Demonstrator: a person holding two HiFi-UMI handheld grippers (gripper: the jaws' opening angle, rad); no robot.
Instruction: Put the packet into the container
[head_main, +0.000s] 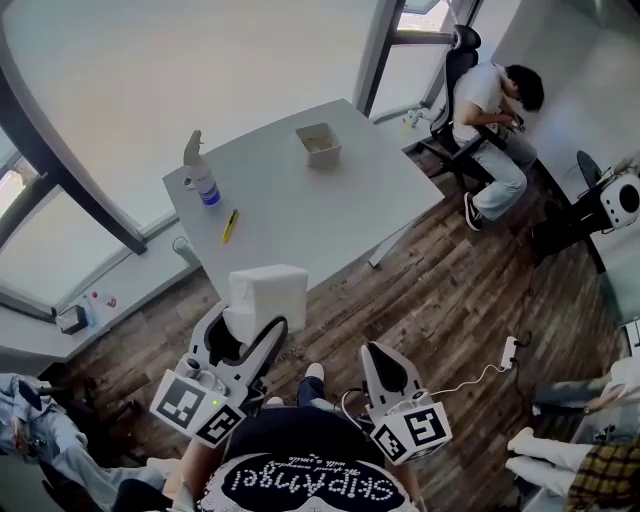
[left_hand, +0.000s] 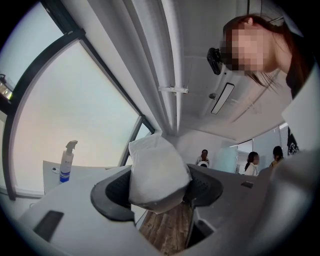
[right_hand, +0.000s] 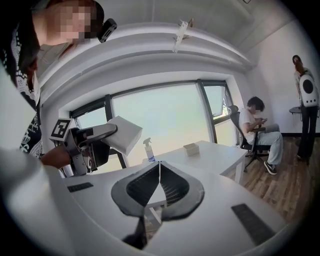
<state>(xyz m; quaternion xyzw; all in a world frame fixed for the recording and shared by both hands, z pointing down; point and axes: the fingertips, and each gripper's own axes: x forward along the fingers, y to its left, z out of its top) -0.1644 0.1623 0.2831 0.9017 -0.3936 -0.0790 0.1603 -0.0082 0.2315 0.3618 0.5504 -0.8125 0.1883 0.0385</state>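
Tabletop: white tabletop (head_main: 300, 215) set cornerwise ahead of the person, on a wood floor (head_main: 450, 290), with large windows (head_main: 150, 70) beyond it.
Spray bottle: spray bottle (head_main: 201, 178) with a blue label, upright near the tabletop's left corner.
Yellow pen: yellow pen (head_main: 230, 225) lying flat on the tabletop, just nearer the person than the bottle. Both sit to the left of the stretch between packet and container.
Seated person: seated person (head_main: 495, 115) in a white top on a black office chair (head_main: 455, 60), off the tabletop's far right corner.
Floor clutter: white power strip (head_main: 510, 350) with its cable on the boards, to the right of the right claw.
Container: small open-topped container (head_main: 319, 144), upright near the tabletop's far edge. Its inside looks tan, and what lies in it cannot be made out.
Packet: white packet (head_main: 268, 292), held in the air at the tabletop's near edge and well apart from the container.
Left claw: left claw (head_main: 248, 328) is clamped on the packet. Its two dark jaws press the lower part, and the upper part stands clear above them.
Right claw: right claw (head_main: 378, 352) has its jaws together, tips touching, with nothing between them. It is held low beside the left claw, over the floor.
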